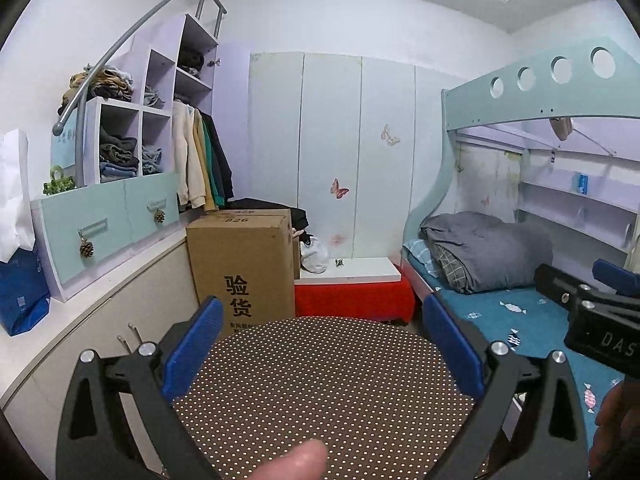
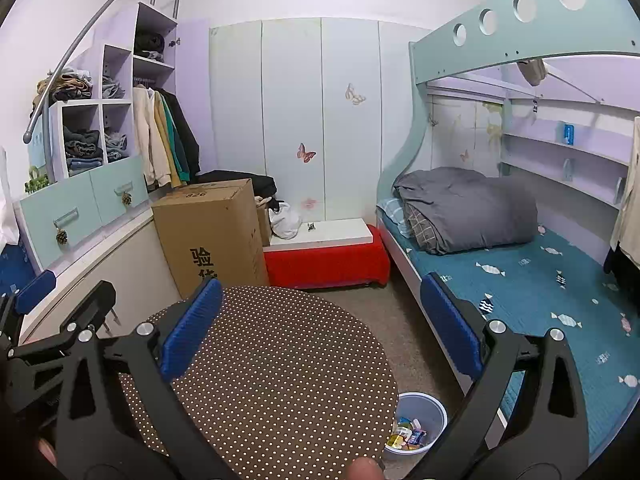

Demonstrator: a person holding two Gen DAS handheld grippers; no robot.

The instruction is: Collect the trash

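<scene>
A small pale blue bin [image 2: 430, 408] stands on the floor between the round table and the bed, with several colourful wrappers [image 2: 406, 434] inside. My right gripper [image 2: 320, 286] is open above the brown dotted table top [image 2: 280, 360], up and left of the bin, holding nothing. My left gripper [image 1: 322, 312] is also open over the same table top [image 1: 320, 392], with nothing between its blue pads [image 1: 196, 344]. One blue pad of the right gripper [image 1: 616, 276] shows at the right edge of the left wrist view. No loose trash shows on the table.
A tall cardboard box [image 2: 208, 232] and a red bench with a white top [image 2: 328, 256] stand behind the table. The bunk bed [image 2: 520, 280] with a grey duvet fills the right side. A cabinet with drawers [image 1: 108, 224] lines the left wall. Carpet lies between table and bed.
</scene>
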